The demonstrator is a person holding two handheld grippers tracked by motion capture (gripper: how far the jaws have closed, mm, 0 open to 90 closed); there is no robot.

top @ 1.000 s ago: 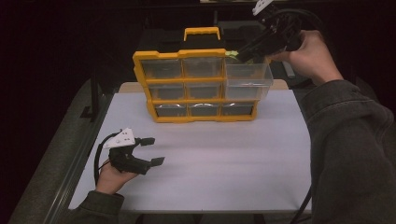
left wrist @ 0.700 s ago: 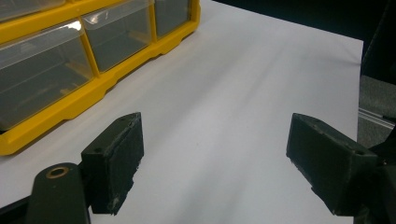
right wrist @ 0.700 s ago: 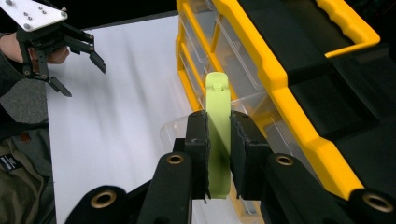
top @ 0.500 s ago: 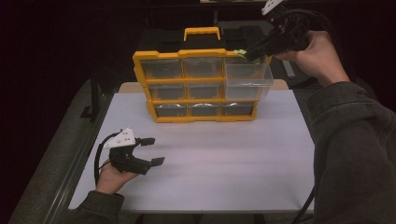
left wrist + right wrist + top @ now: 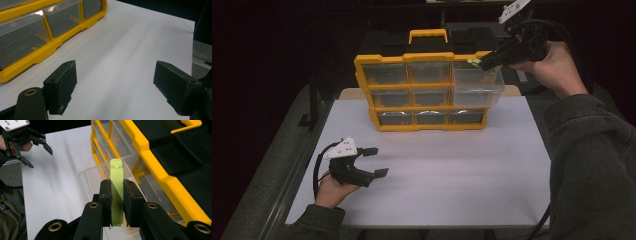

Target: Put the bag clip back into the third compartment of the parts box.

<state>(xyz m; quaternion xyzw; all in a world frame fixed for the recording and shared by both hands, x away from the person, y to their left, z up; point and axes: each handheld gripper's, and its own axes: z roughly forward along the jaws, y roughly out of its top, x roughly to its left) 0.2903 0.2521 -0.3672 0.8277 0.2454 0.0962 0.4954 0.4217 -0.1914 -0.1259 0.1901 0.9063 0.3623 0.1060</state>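
The right gripper (image 5: 117,195) clamps a flat lime-green plastic piece (image 5: 116,195) above the pulled-out clear drawer (image 5: 477,87) of the yellow plastic organiser (image 5: 422,92), at one o'clock on the white table (image 5: 437,175). The left gripper (image 5: 374,161) rests at eight o'clock, jaws apart.

Flat white rectangular tabletop (image 5: 452,170), matte and unmarked, set on a dark frame with a pale wooden edge showing at the far side. Standing upright toward the far edge, resting directly on the surface: yellow plastic organiser cabinet with clear drawers (image 5: 422,107), three rows of three, a yellow carry handle on top, black back panel behind. Bottom rail in full contact with the white top. Upper right clear plastic drawer (image 5: 477,87) pulled forward out of the cabinet, overhanging the surface rather than resting on it. Near half of the top bare and white, seen close in the left gripper view (image 5: 125,50).
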